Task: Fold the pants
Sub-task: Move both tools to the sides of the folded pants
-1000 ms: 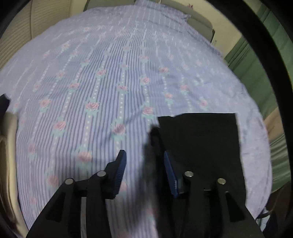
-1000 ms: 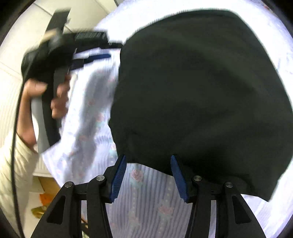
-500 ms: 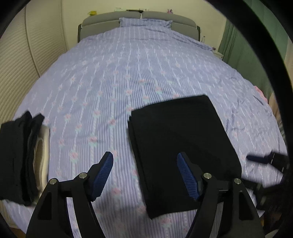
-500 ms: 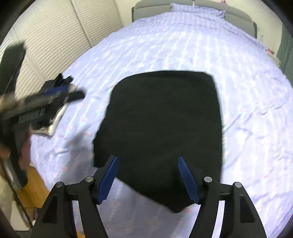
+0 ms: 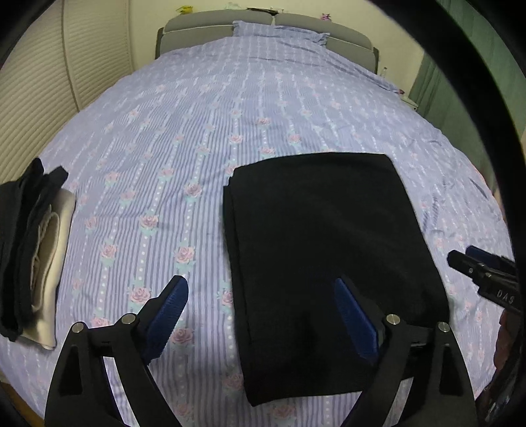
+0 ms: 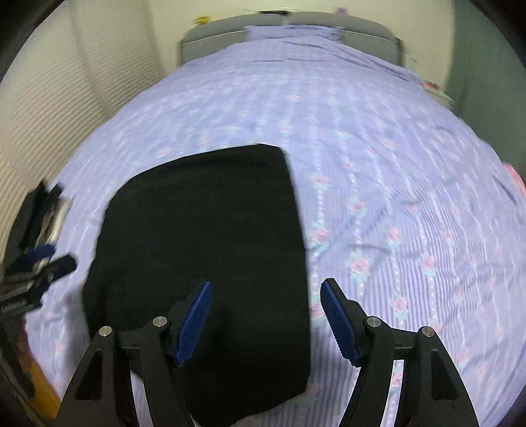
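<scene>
left wrist view takes in the bed (image 5: 230, 108) first, its lilac striped cover printed with pink roses and running back to a grey headboard (image 5: 203, 24) with a pillow (image 5: 279, 31) against it. slatted doors (image 5: 42, 75) stand along the bed's left side, and a green curtain (image 5: 430, 88) hangs off its far right corner. the pants (image 5: 328, 249), black and folded into a flat rectangle, lie on the near part of the bed, a little right of its middle, with their long edges running up toward the headboard. a stack of folded clothes (image 5: 29, 249), black pieces with a beige one, sits at the bed's near left edge, well apart from the pants. the left gripper (image 5: 259, 315) hovers over the near end of the bed with its blue-padded jaws spread wide and nothing between them, above the pants' near left edge. the right gripper (image 6: 266, 318) is likewise released and empty, above the pants' near right edge; in the left wrist view it pokes in at the bed's right side (image 5: 486, 279).
</scene>
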Action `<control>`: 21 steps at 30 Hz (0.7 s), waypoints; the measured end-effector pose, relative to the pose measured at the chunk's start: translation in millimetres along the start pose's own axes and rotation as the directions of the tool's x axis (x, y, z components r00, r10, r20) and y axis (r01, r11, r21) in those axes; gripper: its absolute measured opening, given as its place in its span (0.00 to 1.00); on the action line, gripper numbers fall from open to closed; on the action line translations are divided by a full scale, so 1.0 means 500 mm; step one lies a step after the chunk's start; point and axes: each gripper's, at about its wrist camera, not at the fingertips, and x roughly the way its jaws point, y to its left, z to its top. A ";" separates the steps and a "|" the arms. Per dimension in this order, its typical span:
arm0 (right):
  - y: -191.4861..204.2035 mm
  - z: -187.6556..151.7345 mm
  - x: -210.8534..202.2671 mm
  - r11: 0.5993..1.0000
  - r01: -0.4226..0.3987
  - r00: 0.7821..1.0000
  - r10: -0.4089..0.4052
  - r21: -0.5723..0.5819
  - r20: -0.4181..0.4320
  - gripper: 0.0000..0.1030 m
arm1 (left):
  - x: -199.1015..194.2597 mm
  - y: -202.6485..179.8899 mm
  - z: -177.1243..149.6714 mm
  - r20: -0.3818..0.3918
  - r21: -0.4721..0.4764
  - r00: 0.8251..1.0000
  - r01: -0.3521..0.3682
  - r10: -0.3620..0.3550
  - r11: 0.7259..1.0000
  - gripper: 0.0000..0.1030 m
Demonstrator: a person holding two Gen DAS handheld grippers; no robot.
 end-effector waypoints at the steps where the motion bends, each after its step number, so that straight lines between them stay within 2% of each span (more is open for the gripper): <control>1: -0.018 -0.006 0.004 0.999 -0.004 1.000 0.004 0.040 0.000 0.67 | 0.009 0.005 -0.001 -0.002 -0.015 1.000 0.006 -0.006 1.000 0.88; 5: -0.070 -0.018 0.043 0.993 -0.024 0.998 0.030 0.115 -0.056 0.67 | 0.054 0.027 0.011 -0.040 -0.042 0.999 0.023 -0.024 0.999 0.88; 9: -0.091 -0.013 0.059 0.987 -0.041 0.997 0.050 0.155 -0.051 0.67 | 0.082 0.052 0.027 -0.043 -0.091 0.996 0.069 -0.073 0.993 0.88; 16: -0.066 -0.006 0.091 0.990 -0.098 0.991 0.106 0.099 -0.077 0.67 | 0.131 0.066 0.027 -0.098 -0.099 0.982 0.151 -0.160 0.984 0.88; 21: -0.067 -0.015 0.122 0.993 -0.083 0.990 0.092 0.089 -0.107 0.67 | 0.162 0.074 0.013 -0.129 -0.106 0.978 0.151 -0.165 0.983 0.88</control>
